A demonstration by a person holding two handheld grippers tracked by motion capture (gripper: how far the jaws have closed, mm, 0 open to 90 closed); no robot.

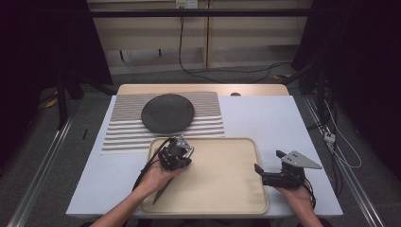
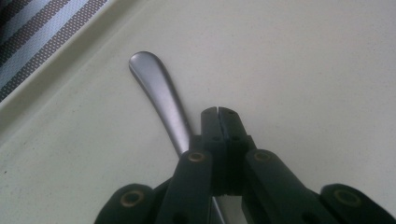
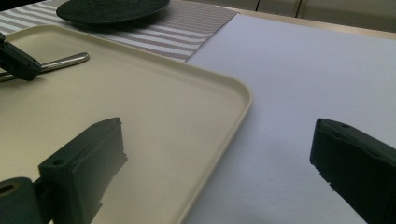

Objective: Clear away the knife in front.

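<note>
Your left gripper (image 2: pixel 218 112) has its jaws pressed together on a smooth, brushed-metal utensil handle (image 2: pixel 159 95), rounded at the end, lying on the matte cream tray (image 1: pixel 236 189) near its rear left corner. Your right gripper (image 3: pixel 219 158) hovers at the tray's right rim, its jaws wide apart, holding nothing.
</note>
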